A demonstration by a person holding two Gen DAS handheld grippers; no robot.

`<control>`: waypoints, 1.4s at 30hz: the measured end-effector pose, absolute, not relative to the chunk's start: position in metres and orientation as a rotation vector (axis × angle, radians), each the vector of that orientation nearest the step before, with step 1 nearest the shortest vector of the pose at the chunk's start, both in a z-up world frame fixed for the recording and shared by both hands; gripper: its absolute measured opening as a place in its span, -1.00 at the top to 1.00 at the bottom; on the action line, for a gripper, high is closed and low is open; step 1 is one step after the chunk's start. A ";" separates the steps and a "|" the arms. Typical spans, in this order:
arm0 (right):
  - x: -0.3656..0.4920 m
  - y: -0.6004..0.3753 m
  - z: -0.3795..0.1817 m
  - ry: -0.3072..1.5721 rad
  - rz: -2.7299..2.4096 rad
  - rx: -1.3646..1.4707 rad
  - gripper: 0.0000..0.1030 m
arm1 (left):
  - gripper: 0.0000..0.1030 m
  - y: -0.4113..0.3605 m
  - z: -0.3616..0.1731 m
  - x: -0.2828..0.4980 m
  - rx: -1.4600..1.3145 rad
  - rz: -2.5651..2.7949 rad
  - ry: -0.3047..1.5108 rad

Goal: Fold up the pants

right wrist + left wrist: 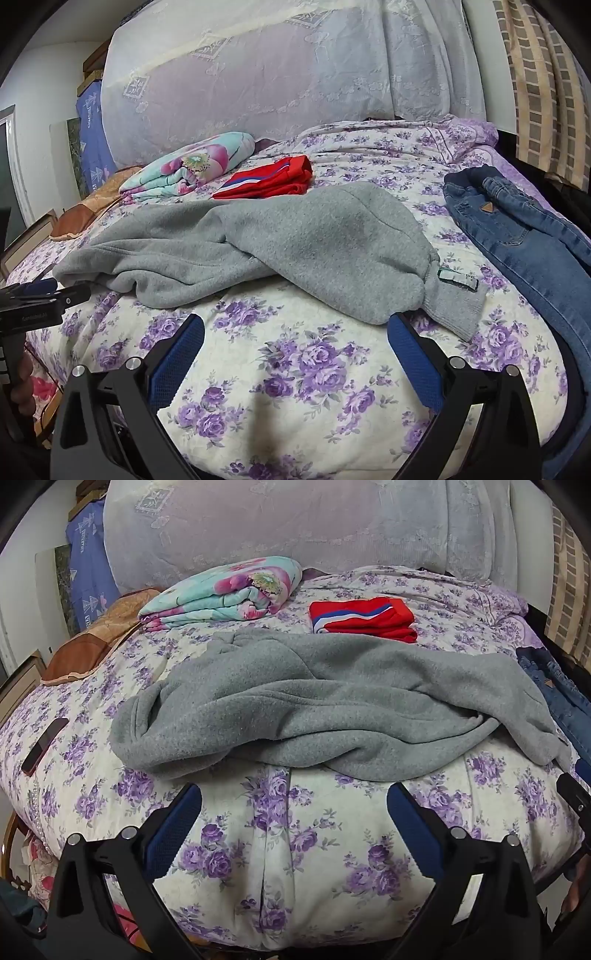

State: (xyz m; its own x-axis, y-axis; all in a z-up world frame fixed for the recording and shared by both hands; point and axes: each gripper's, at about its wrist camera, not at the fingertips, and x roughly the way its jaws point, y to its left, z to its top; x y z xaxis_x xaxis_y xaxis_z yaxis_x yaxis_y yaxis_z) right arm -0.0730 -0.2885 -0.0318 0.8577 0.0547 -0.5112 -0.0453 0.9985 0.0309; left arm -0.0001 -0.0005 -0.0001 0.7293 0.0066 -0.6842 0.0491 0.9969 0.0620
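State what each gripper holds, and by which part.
Nothing. The left gripper and right gripper are both open above the bedspread, short of the gray pants.

Bed [280, 849] with purple-flowered quilt, clothes on top

Grey fleece pants [314, 701] sprawl crumpled across the middle; folded red garment [364, 620] and folded floral blanket [225, 590] lie behind, jeans [517, 236] at the right edge, a phone [44, 746] at the left.

A folded floral blanket [221, 590] and phone [44, 744] lie on the purple-flowered bedspread [295, 849].
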 end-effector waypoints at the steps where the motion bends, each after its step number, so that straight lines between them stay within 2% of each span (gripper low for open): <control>1: -0.073 -0.288 -0.032 0.538 0.052 0.019 -0.93 | -0.91 -0.001 0.000 0.000 0.077 -0.024 0.755; 42: -0.072 -0.285 -0.036 0.542 0.057 0.020 -0.93 | -0.91 0.017 -0.007 0.004 0.071 -0.027 0.757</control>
State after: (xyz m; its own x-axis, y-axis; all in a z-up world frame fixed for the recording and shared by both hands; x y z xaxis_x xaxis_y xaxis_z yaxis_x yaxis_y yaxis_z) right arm -0.0724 -0.2853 -0.0362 0.8553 0.0590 -0.5147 -0.0487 0.9983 0.0335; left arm 0.0044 0.0174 -0.0074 0.7268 0.0015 -0.6868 0.0500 0.9972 0.0550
